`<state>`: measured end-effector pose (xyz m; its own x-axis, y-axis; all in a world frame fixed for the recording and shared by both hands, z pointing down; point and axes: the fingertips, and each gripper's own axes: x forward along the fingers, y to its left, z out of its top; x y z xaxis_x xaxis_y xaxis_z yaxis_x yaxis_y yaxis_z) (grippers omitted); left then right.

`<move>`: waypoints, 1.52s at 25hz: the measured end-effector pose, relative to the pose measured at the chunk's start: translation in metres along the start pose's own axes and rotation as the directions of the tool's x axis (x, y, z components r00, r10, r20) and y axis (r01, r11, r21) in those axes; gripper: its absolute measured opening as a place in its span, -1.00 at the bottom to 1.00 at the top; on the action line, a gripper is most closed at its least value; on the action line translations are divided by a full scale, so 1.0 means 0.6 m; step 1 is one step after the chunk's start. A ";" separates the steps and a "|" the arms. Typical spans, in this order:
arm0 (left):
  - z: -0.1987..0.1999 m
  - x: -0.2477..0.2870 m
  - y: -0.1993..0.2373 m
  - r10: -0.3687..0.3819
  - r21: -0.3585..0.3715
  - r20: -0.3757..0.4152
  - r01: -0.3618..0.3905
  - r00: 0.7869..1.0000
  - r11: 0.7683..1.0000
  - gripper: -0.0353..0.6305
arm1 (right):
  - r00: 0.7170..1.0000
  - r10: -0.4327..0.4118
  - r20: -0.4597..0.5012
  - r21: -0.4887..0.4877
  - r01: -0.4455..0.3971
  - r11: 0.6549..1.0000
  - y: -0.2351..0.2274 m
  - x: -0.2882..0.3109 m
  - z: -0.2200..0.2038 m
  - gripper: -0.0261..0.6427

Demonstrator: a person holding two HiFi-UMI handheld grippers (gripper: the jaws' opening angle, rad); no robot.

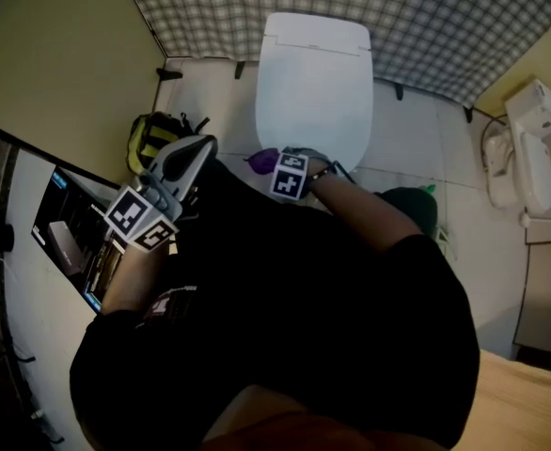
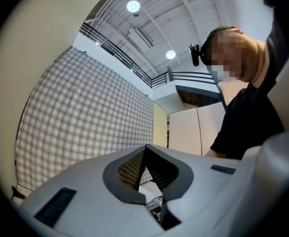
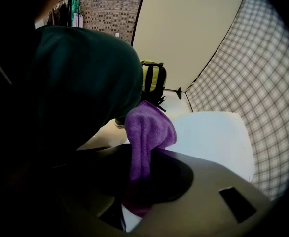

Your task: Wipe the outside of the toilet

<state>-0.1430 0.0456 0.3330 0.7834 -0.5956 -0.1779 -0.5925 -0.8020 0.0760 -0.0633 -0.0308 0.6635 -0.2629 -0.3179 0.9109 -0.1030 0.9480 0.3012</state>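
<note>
Right gripper [image 1: 274,163] is clenched on a purple cloth [image 3: 148,126]. The nap is thick and soft, and a rounded fold stands proud of the jaws toward 12 o'clock. Left gripper [image 2: 145,151] is clamped shut on nothing, its ribbed pads meeting at the tip, and it points up at the ceiling, clear of the work. The toilet [image 1: 313,83] sits at 12 o'clock in the head view with its lid down. It is a smooth, glossy white shell with rounded edges, set against a plaid wall [image 1: 398,7]. The cloth is at the bowl's front rim; whether it touches the rim I cannot confirm, since my own torso hides the lower bowl. Risks: the hold is on a narrow bunch of fabric, so drag across the slick surface could pull the cloth out. Working partly blind, I could scrape the hard jaws on the finish. A yellow-and-black backpack [image 1: 153,139] at 10 o'clock crowds the left flank and may snag a sweep there.
</note>
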 end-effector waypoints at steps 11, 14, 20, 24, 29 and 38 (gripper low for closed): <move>0.019 0.061 -0.053 -0.131 0.019 0.022 0.130 0.991 0.991 -0.92 | 0.999 0.004 -0.045 0.155 0.003 0.988 0.027 -0.058 -0.180 -0.58; 0.009 0.087 -0.052 -0.157 0.006 0.017 0.157 0.988 0.988 -0.92 | 0.998 -0.010 -0.059 0.208 0.022 0.978 0.010 -0.069 -0.235 -0.58; -0.016 0.133 -0.019 -0.161 -0.004 -0.010 0.161 0.987 0.987 -0.92 | 0.994 -0.092 -0.057 0.370 0.106 0.923 -0.069 -0.081 -0.361 -0.58; -0.034 0.164 0.016 -0.134 -0.034 -0.035 0.133 0.990 0.991 -0.92 | 0.996 -0.074 0.039 0.562 0.039 0.826 -0.117 -0.067 -0.411 -0.58; -0.067 0.193 0.056 -0.103 -0.071 -0.072 0.098 0.992 0.993 -0.92 | 0.991 -0.119 0.064 0.658 0.048 0.752 -0.204 -0.058 -0.460 -0.59; -0.140 0.233 0.159 -0.015 -0.122 -0.153 -0.004 0.988 0.992 -0.92 | 0.976 -0.195 0.096 0.758 0.055 0.650 -0.433 -0.009 -0.520 -0.59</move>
<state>-0.0744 -0.1180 0.3978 0.8115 -0.5837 -0.0265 -0.5683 -0.7990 0.1962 0.2643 -0.2709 0.6686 -0.3284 -0.4963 0.8037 -0.8088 0.5872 0.0322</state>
